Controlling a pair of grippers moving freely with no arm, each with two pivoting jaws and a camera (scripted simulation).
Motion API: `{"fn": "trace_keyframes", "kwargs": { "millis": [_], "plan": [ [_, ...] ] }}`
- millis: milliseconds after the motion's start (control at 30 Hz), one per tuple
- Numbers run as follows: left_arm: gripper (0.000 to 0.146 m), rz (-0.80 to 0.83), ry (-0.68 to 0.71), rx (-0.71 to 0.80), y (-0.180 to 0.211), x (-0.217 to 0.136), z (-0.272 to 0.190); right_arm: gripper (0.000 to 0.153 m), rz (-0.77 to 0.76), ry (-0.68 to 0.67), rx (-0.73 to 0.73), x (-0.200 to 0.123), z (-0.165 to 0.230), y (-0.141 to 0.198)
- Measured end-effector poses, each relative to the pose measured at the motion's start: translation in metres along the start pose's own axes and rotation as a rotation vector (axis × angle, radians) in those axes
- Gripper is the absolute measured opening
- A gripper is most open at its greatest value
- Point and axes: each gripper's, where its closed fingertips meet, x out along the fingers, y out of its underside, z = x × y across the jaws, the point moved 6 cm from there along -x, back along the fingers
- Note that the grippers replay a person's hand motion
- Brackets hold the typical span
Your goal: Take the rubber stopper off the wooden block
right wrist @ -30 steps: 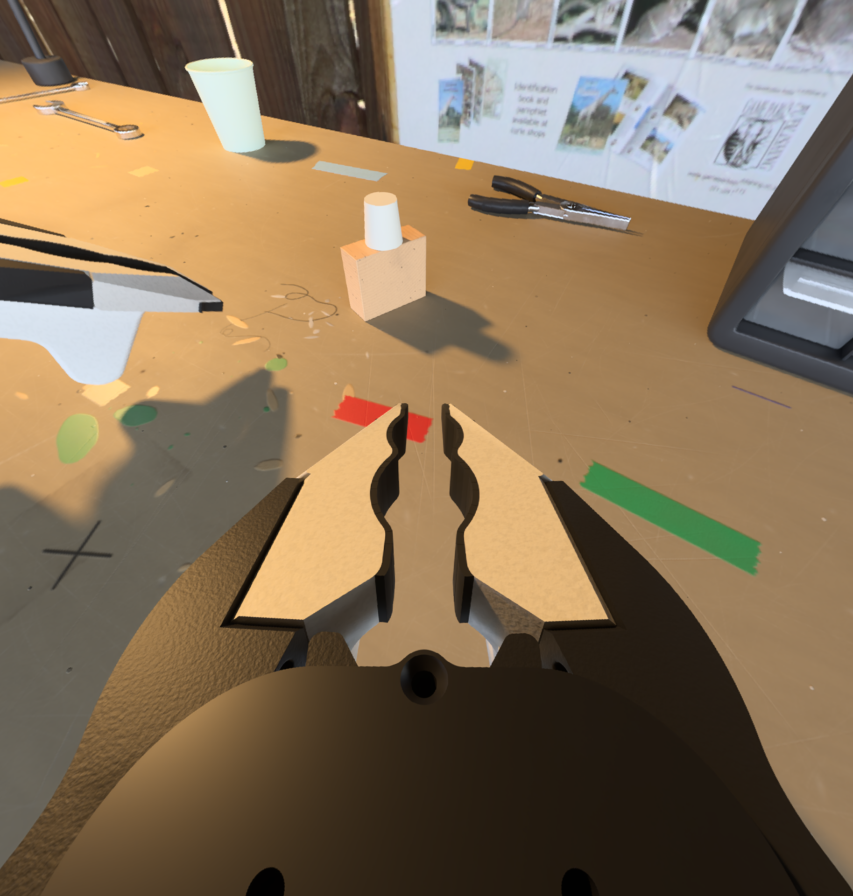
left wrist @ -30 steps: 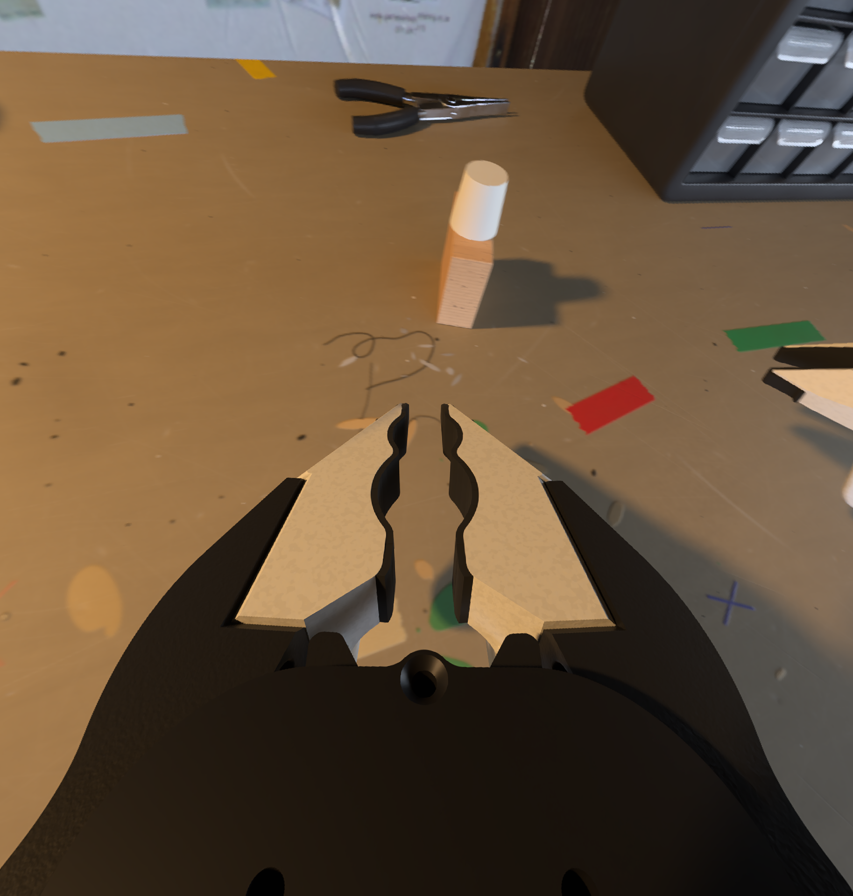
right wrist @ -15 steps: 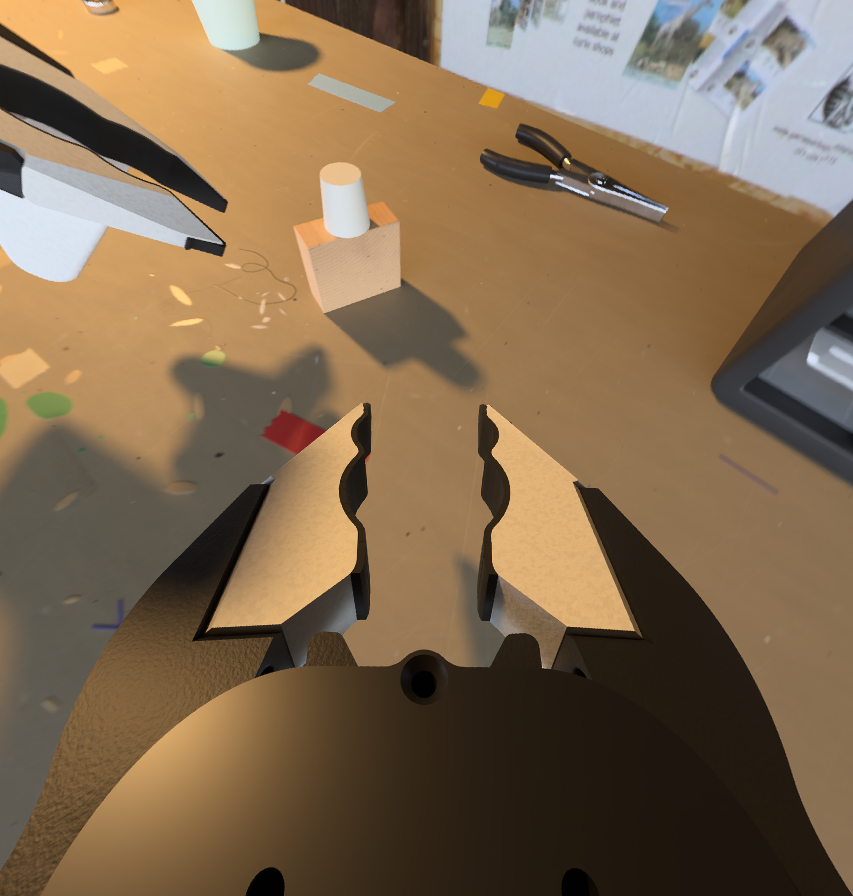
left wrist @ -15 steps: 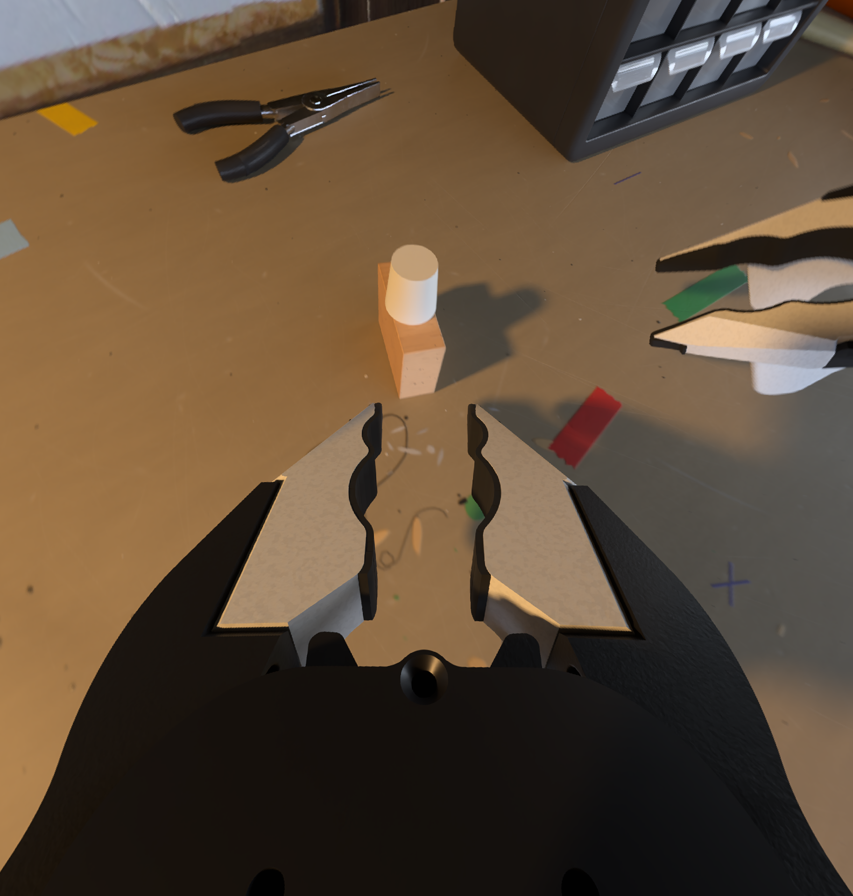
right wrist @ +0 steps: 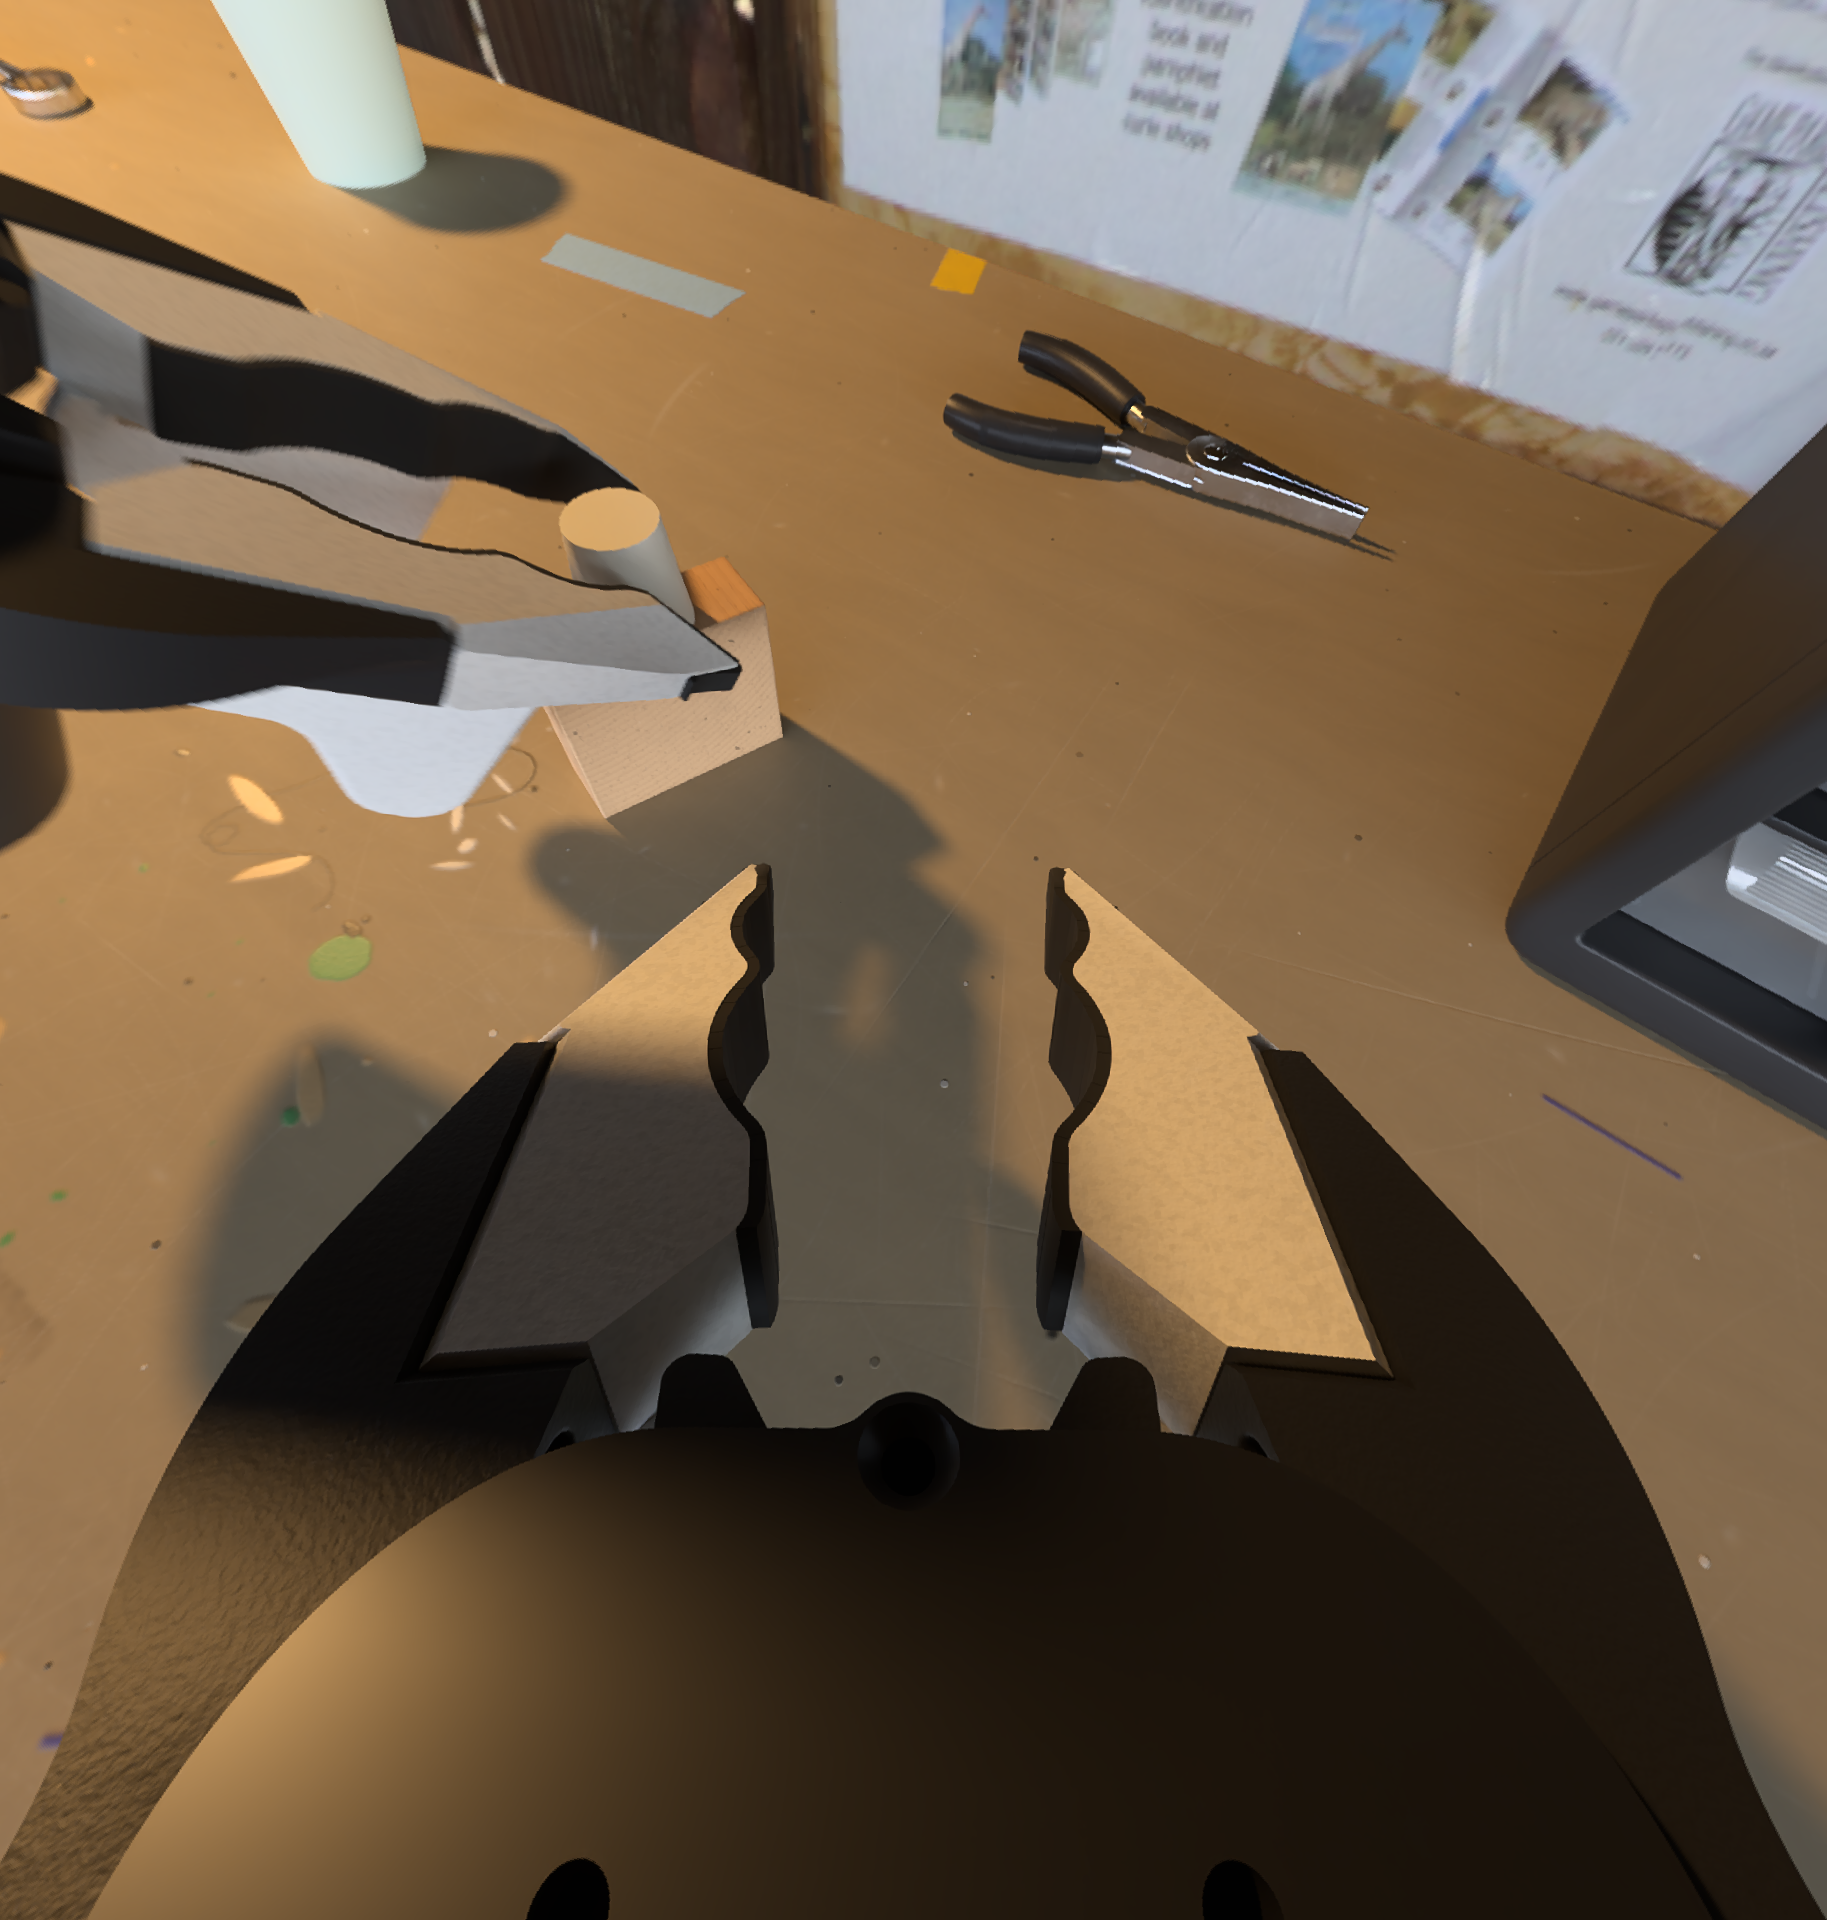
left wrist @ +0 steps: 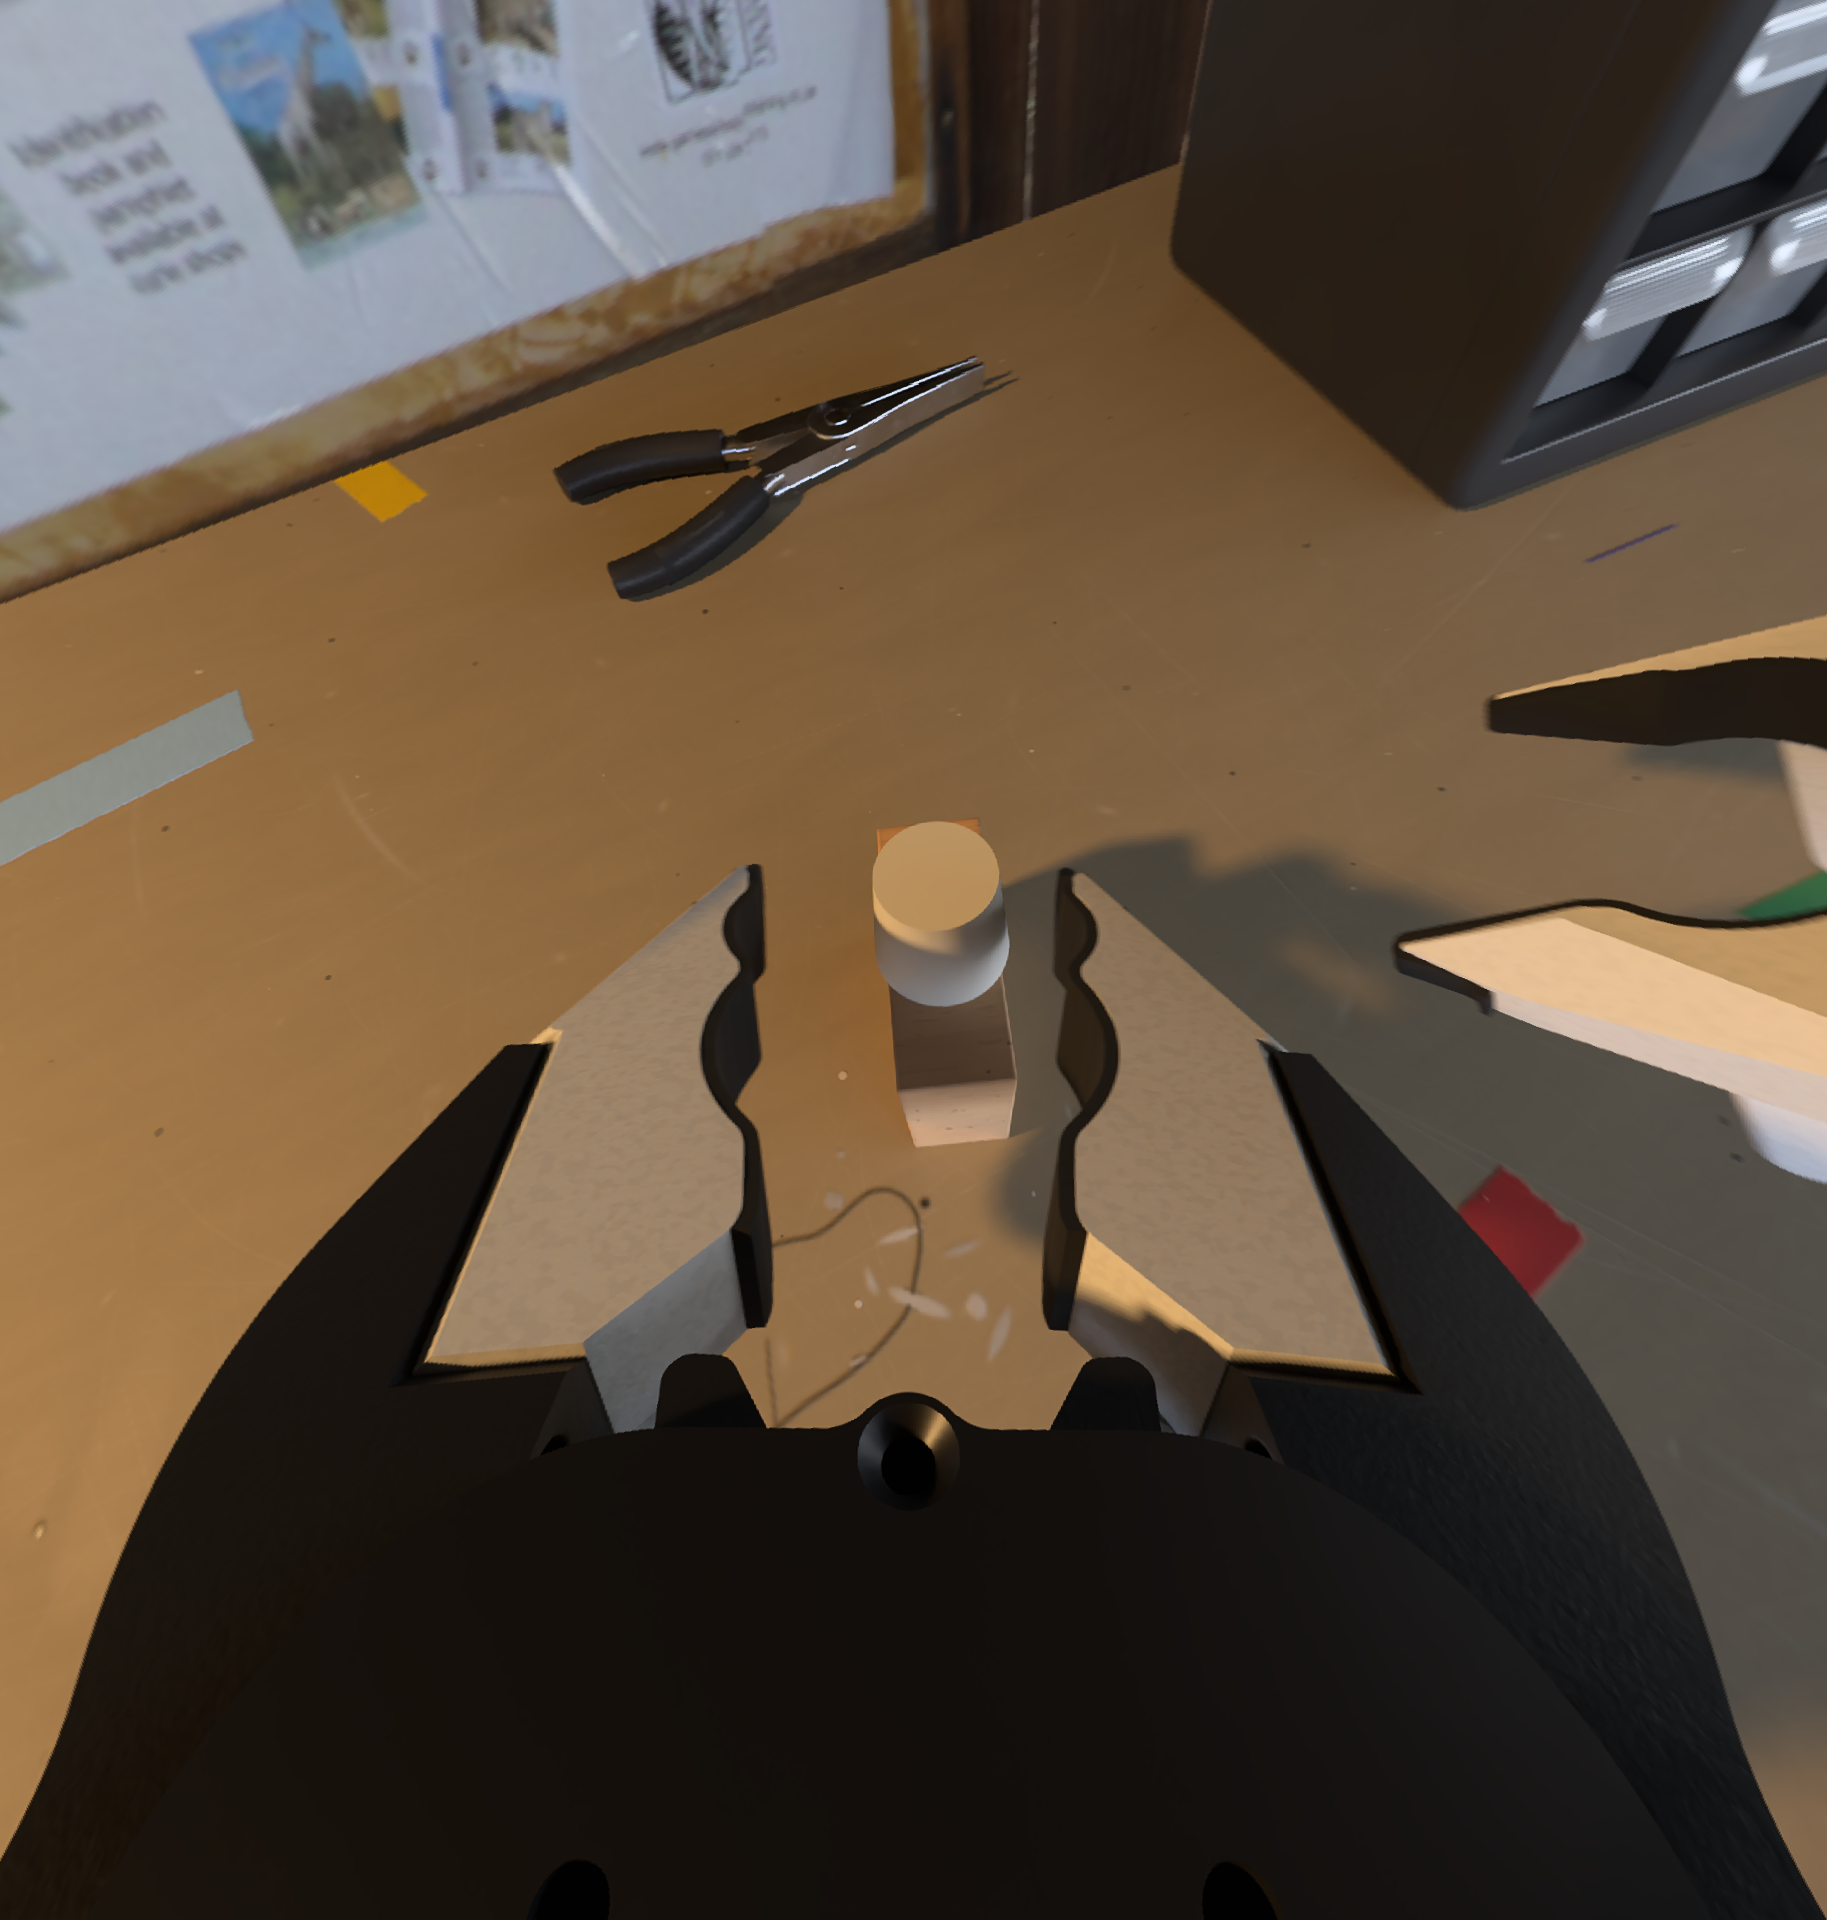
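Observation:
A white rubber stopper [left wrist: 938, 914] stands upright in the top of a small wooden block [left wrist: 956, 1070] on the brown bench. My left gripper [left wrist: 909, 876] is open, with one finger on each side of the stopper and a gap on both sides. The right wrist view shows the same: the left gripper [right wrist: 670, 582] straddles the stopper [right wrist: 613, 545] above the block [right wrist: 680, 717]. My right gripper [right wrist: 909, 875] is open and empty, short of the block on its shadowed side. It also shows at the right edge of the left wrist view [left wrist: 1449, 831].
Black-handled pliers [left wrist: 774, 457] lie beyond the block. A black drawer cabinet [left wrist: 1408, 260] stands at the back right. A pale green cup [right wrist: 327, 94] stands far left. Tape strips, including a red one [left wrist: 1522, 1231], lie flat on the bench. A poster board [left wrist: 265, 208] lines the back wall.
My left gripper has moved forward until its fingers flank the stopper, and has opened wider. My right gripper has opened wider and come closer to the block.

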Motion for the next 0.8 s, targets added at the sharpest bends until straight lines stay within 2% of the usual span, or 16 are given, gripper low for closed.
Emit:
{"fn": "trace_keyframes", "kwargs": {
  "millis": [100,133,300,500,667,800],
  "plan": [
    [0.032,0.001,-0.060,0.021,0.001,0.005,-0.004,0.052,-0.021,-0.002,0.015,-0.008,-0.001,-0.002],
    [0.029,-0.012,-0.073,0.017,0.000,0.005,-0.005,0.052,-0.029,-0.003,0.018,-0.012,-0.001,-0.003],
    [0.026,-0.044,-0.120,0.033,0.001,-0.006,-0.009,0.052,-0.074,0.006,0.022,-0.038,-0.007,-0.008],
    [0.024,-0.070,-0.110,-0.041,0.012,-0.036,-0.014,0.051,-0.110,0.000,0.065,-0.067,-0.003,-0.003],
    [0.024,-0.124,-0.074,-0.071,0.015,-0.079,-0.025,0.051,-0.132,-0.023,0.091,-0.094,0.012,0.003],
    [0.024,-0.156,-0.048,-0.038,0.020,-0.121,-0.038,0.050,-0.138,-0.048,0.071,-0.121,0.027,0.007]
  ]
}}
